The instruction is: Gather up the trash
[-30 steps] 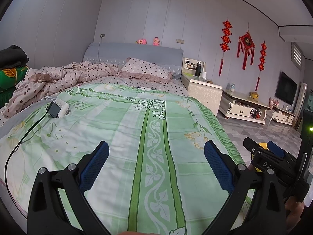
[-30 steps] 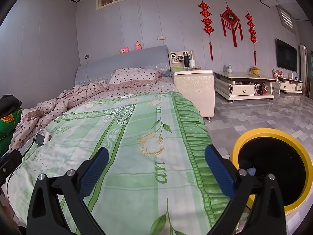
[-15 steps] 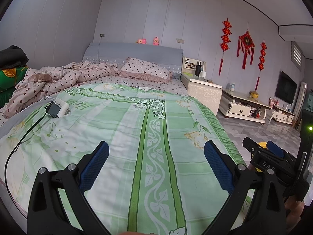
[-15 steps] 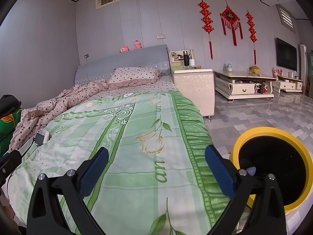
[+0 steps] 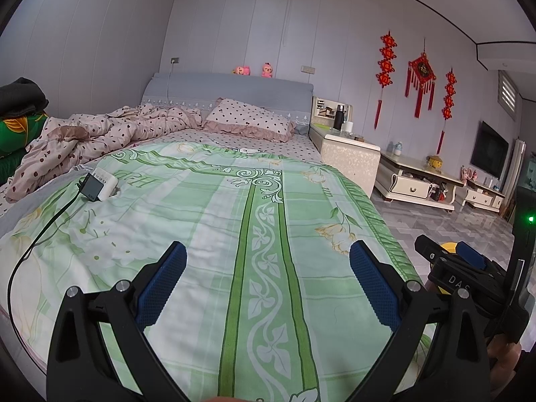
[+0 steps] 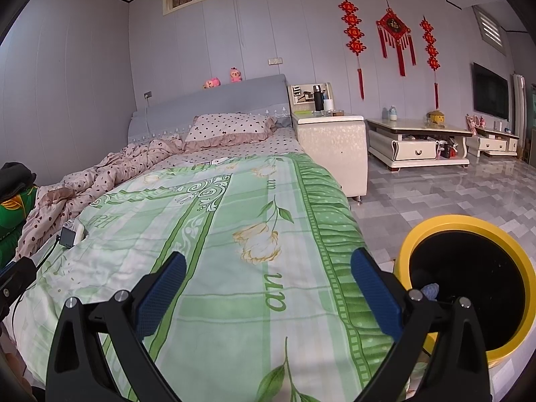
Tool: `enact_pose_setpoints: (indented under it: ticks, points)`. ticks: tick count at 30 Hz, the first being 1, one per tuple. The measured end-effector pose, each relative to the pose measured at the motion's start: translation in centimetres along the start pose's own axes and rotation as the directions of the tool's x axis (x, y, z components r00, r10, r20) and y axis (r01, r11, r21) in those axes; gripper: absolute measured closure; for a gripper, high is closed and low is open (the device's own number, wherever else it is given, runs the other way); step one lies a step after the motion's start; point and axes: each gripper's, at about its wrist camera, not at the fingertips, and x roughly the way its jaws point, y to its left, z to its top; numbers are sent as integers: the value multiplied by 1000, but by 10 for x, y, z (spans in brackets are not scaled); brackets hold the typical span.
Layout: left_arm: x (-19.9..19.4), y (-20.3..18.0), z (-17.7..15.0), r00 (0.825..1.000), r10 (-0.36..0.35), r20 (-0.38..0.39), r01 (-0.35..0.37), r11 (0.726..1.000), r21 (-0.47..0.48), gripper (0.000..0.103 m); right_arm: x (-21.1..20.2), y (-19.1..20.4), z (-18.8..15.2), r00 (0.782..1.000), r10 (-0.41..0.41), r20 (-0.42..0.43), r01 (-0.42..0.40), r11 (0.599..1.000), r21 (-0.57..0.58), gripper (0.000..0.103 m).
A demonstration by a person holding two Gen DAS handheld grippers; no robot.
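Observation:
A yellow-rimmed bin (image 6: 469,231) with a black inside stands on the floor at the bed's right side; a bluish scrap (image 6: 429,290) lies in it. My right gripper (image 6: 268,291) is open and empty over the green floral bedspread (image 6: 234,234), left of the bin. My left gripper (image 5: 268,281) is open and empty over the same bedspread (image 5: 207,221). The right gripper's body (image 5: 469,278) shows at the right of the left wrist view, hiding most of the bin. No loose trash shows on the bedspread.
A white and black device with a black cable (image 5: 98,186) lies on the bed's left part. A crumpled dotted quilt (image 5: 100,134) and a pillow (image 5: 248,119) lie near the headboard. A nightstand (image 6: 330,147) and a low TV cabinet (image 6: 418,144) stand to the right.
The right wrist view has shifted very slightly; both grippers stay open and nearly still.

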Motion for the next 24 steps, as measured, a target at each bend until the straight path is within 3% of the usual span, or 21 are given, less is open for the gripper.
enact_pose_setpoints:
  ticks: [24]
  points:
    - [0, -1, -1, 1000, -5, 0, 5, 1000, 1, 9, 2, -3, -2, 1000, 0, -6, 0, 1000, 4, 8]
